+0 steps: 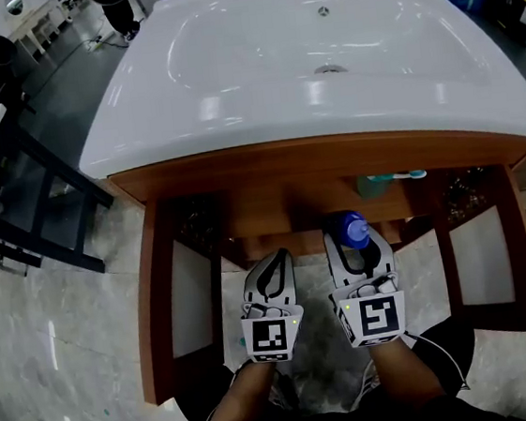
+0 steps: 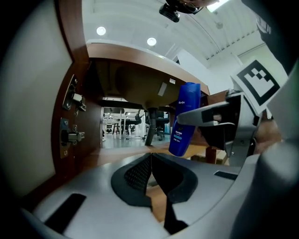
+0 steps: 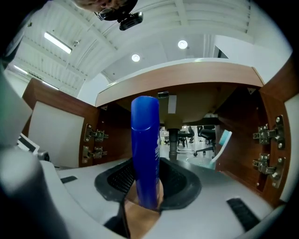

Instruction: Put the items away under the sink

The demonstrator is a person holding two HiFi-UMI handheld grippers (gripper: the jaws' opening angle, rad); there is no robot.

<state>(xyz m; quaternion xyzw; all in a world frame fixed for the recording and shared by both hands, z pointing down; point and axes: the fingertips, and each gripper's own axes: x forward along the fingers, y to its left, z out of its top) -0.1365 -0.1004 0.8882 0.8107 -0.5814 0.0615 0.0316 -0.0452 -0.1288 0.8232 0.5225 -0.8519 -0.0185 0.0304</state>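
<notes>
Holding the left gripper empty, fingers pressed together, we pinch the blue bottle upright between the fingers of the right gripper, facing the open cabinet ahead of them, ready to stand it under the sink.

Blue bottle: tall, slim and glossy, with a printed label. It is held upright between the jaws of the right gripper, at the open front of the wooden cabinet under the white sink.
Toothbrush: teal and white, leaned in a teal cup that is set on the cabinet shelf, to the right.
</notes>
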